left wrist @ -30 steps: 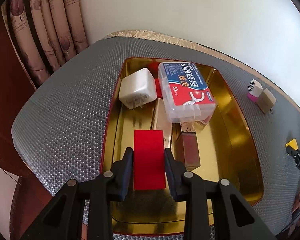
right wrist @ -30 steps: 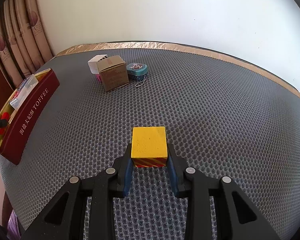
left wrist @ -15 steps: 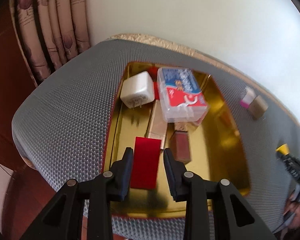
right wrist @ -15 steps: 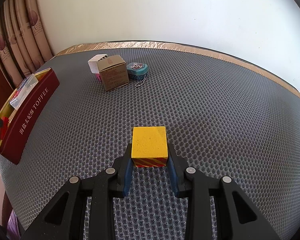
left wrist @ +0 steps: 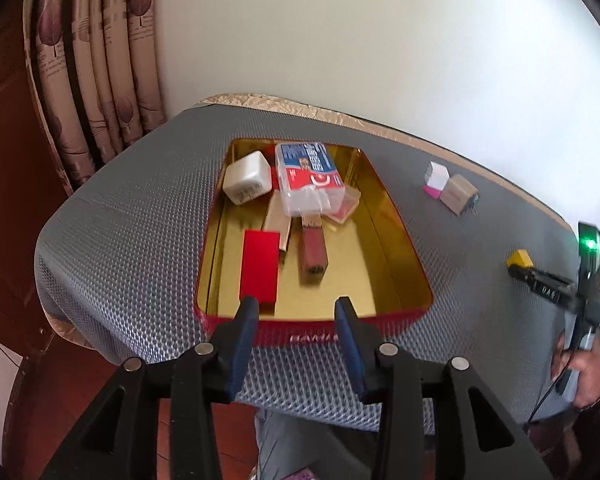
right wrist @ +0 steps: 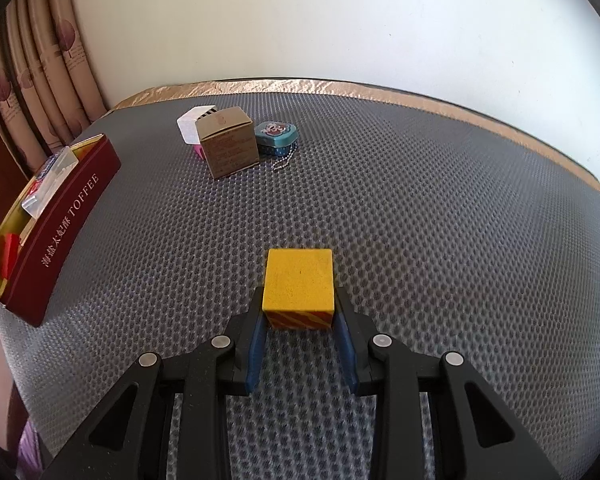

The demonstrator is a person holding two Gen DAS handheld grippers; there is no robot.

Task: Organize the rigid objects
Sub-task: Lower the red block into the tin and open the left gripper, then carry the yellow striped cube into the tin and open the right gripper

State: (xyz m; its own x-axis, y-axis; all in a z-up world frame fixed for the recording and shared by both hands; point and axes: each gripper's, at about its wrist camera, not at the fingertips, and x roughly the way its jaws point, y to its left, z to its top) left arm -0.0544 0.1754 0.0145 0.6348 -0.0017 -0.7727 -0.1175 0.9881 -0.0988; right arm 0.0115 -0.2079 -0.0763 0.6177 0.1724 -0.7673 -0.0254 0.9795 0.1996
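With the left gripper (left wrist: 296, 312) opening and empty above the flat red block (left wrist: 260, 270) lying in the gold-lined red tin (left wrist: 404, 264), the right gripper (right wrist: 300, 312), pinching the yellow cube (right wrist: 299, 285) on the grey mesh mat (right wrist: 440, 220), should lift straight before carrying it tinward.

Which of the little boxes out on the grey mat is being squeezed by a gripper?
The yellow block; the right gripper clamps it. The brown cardboard box and white box sit untouched.

Left wrist view looks steeply down from just off the counter's (left wrist: 112, 236) near edge onto the red tin (left wrist: 396, 316). Right wrist view sits low and close above the counter, facing the wall. Both views share the tin, brown carton (left wrist: 458, 194) and yellow block (left wrist: 519, 258).
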